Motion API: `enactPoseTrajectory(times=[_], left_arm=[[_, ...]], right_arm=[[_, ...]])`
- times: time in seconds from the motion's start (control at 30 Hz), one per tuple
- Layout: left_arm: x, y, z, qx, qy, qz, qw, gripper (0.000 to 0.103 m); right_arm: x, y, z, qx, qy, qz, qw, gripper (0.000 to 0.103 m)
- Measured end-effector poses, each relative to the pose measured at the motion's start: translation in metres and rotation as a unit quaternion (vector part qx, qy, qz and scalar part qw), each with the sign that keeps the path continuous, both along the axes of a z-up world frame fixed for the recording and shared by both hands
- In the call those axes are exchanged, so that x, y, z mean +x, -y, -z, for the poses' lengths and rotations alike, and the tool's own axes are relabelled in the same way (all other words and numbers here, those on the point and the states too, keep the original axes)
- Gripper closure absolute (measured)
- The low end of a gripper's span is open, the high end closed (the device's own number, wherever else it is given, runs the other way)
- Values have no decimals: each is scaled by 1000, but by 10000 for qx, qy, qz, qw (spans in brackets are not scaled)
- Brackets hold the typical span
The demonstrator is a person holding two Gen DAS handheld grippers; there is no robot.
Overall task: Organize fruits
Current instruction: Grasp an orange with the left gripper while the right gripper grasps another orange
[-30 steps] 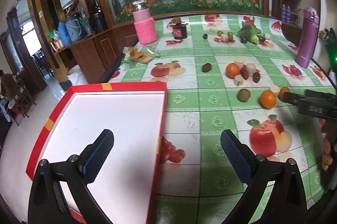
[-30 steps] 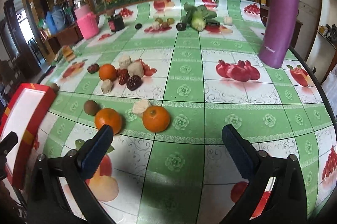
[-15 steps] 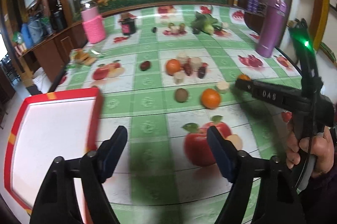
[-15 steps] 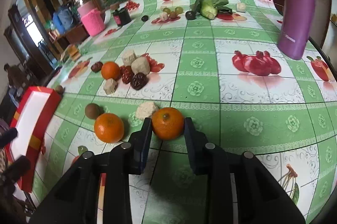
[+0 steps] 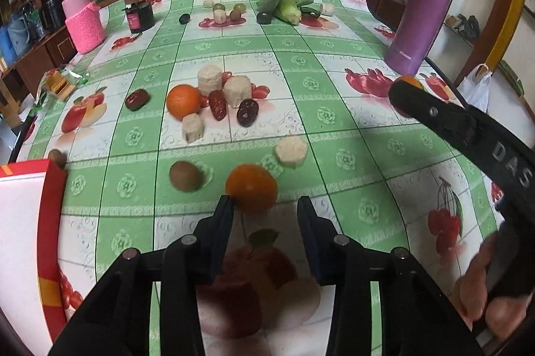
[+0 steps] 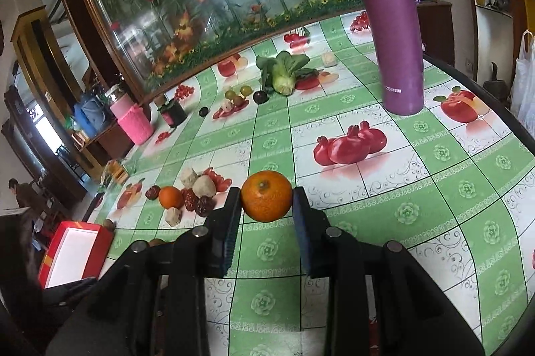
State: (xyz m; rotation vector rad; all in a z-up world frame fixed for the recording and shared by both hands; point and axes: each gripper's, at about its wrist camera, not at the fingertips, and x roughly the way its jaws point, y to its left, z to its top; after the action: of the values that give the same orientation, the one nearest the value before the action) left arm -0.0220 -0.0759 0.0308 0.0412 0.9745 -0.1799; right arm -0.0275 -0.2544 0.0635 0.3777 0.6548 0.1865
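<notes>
Slippage threatens low in the frame: left gripper [image 5: 264, 207], jaws closing off-centre beside an orange [image 5: 251, 192], could nudge it away, while right gripper [image 6: 266, 205] clamps another orange [image 6: 266, 195].

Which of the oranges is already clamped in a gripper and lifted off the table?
The orange between the right gripper pads; it hangs above the tablecloth. The orange ahead of the closing left gripper and the one among the dates lie on the table.
</notes>
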Motion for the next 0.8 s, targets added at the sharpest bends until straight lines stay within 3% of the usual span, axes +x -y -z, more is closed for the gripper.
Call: enactPoseTrajectory(times=[0.2, 0.4, 0.43, 0.47, 0.67, 0.8], left_arm=[[5, 6, -5, 238, 356, 38, 9991, 81], [2, -1, -6, 70, 386, 53, 9992, 85], [0, -5, -8, -44, 357, 58, 9993, 98], [-3, -8, -10, -64, 355, 66, 9993, 102], [-38, -43, -43, -247, 823, 42, 9963, 102], [-46, -57, -43, -291, 738, 38, 9968, 102]], right_arm=[[5, 2, 9, 247, -246, -170, 9992, 70], [3, 1, 8, 178, -202, -119, 9996, 70], [3, 1, 9, 167, -197, -101, 9996, 70], [3, 1, 9, 144, -183, -80, 9997, 70], [3, -2, 7, 12, -100, -87, 9999, 70], [2, -6, 6, -170, -32, -75, 9998, 70]])
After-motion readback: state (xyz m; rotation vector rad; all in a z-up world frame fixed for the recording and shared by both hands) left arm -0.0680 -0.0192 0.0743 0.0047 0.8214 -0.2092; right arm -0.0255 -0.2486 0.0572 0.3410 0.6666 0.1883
